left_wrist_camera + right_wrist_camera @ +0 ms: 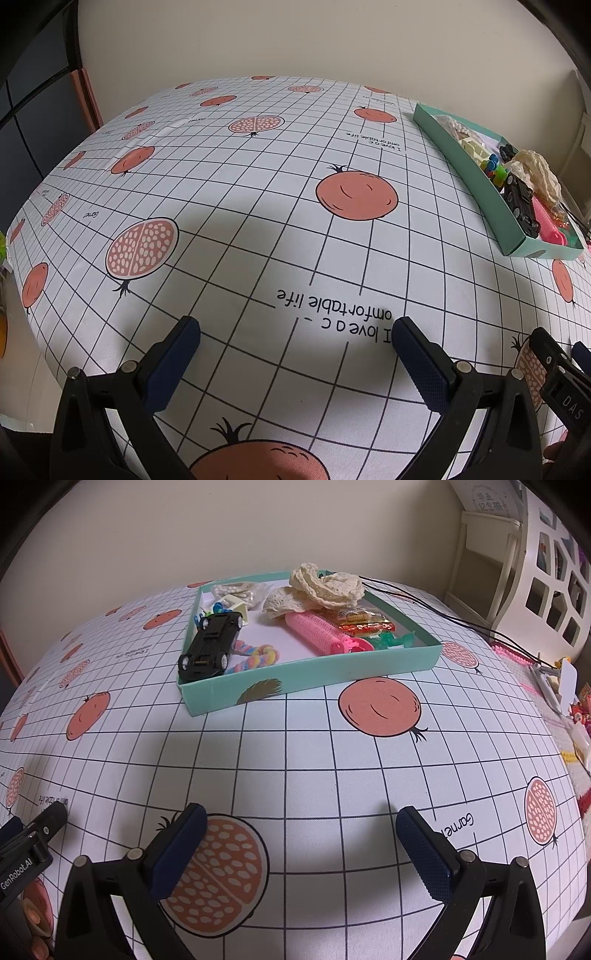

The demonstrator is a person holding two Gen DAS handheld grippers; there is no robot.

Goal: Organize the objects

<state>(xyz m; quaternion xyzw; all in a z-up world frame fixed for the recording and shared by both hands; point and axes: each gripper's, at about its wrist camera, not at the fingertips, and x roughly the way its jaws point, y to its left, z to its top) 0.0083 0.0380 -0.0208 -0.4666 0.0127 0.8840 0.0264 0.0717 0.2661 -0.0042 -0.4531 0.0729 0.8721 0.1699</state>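
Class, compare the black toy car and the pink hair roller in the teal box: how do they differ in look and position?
The black toy car is boxy, with wheels, and lies along the box's left wall; the pink hair roller is a ridged cylinder nearer the middle. The car's end reaches the front left corner; the roller's far end tucks under cream lace. Both lie slanted inside the teal box, untouched by either tool.

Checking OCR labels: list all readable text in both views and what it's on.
"I love a c - omfortable life": tablecloth, printed upside down.
"Garnet": tablecloth, right wrist view.
"GenRobot.AI": left hand-held gripper.
"DAS": right hand-held gripper.
Chinese characters on the round sign: too small to read.
Candy wrapper print: blurred.
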